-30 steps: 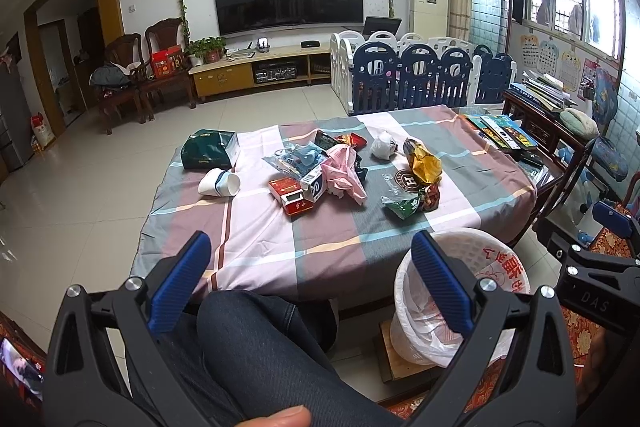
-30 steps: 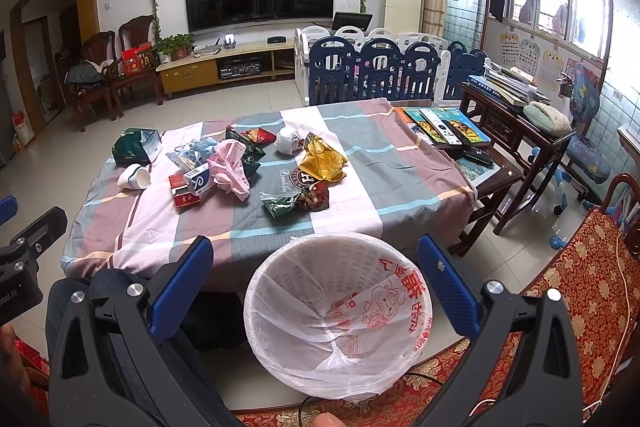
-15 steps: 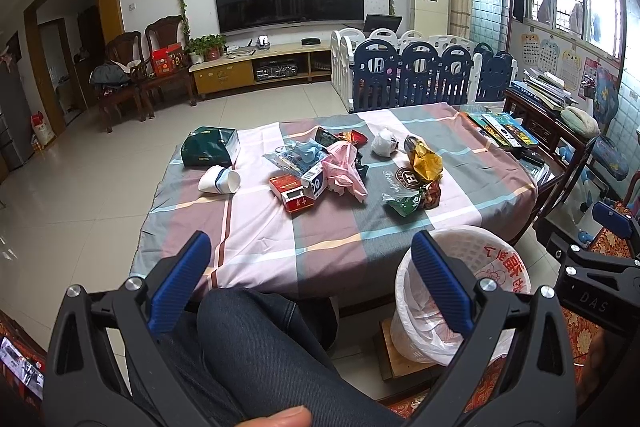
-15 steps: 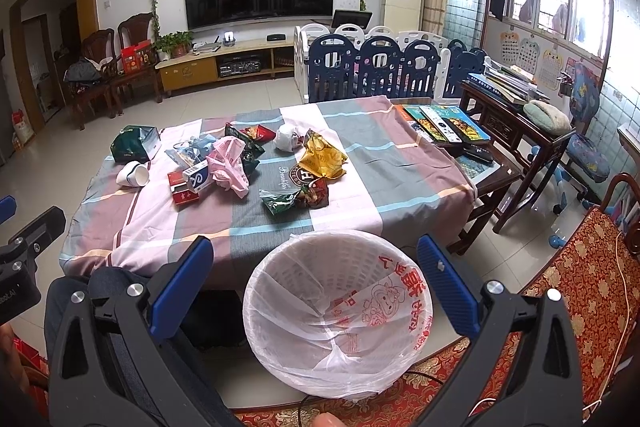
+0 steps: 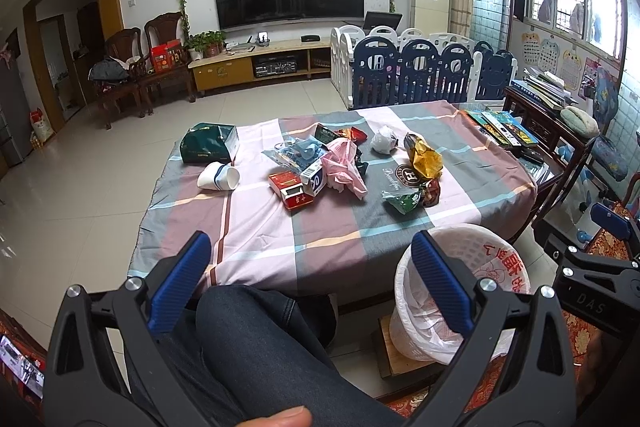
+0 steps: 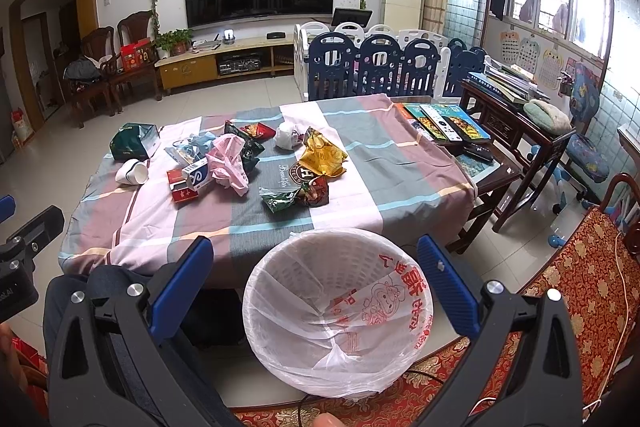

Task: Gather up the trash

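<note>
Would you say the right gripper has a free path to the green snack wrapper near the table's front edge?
Probably yes. The right gripper is open and empty, and the green snack wrapper lies exposed on the cloth with nothing on top. Only the lined trash bin stands between them, low enough to pass over.

Left hand-held gripper (image 5: 310, 247): jaws spread wide, empty, above person's knee (image 5: 248, 311). Right hand-held gripper (image 6: 314, 253): jaws spread wide, empty. Thumb tip (image 5: 286, 419) visible.
</note>
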Tool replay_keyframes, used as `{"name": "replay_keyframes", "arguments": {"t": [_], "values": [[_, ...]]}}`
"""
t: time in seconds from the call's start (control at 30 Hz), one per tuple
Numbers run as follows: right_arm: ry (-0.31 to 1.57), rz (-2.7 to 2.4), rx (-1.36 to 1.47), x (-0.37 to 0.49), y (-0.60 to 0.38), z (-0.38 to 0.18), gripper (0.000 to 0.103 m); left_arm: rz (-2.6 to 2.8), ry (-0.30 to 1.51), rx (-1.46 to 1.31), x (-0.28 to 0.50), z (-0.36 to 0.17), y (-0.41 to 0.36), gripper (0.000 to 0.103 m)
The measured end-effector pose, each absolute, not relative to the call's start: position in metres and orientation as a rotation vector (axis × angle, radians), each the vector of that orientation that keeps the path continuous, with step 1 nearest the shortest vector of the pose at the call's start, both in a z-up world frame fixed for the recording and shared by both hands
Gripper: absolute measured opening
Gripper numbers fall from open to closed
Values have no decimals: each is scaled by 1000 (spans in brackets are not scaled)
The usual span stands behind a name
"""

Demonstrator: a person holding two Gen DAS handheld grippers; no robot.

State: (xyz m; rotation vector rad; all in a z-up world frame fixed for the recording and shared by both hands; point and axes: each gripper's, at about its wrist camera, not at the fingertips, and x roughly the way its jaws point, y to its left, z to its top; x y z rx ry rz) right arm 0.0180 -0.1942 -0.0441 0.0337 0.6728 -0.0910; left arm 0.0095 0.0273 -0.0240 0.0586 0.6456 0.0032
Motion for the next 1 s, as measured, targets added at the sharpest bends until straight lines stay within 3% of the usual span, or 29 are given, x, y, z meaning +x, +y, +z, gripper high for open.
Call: {"name": "replay_keyframes", "arguments": {"t": [1.0], "values": [[680,-94,31,20,-192,-46,100,3,651,58,11,-24,27,100]]}}
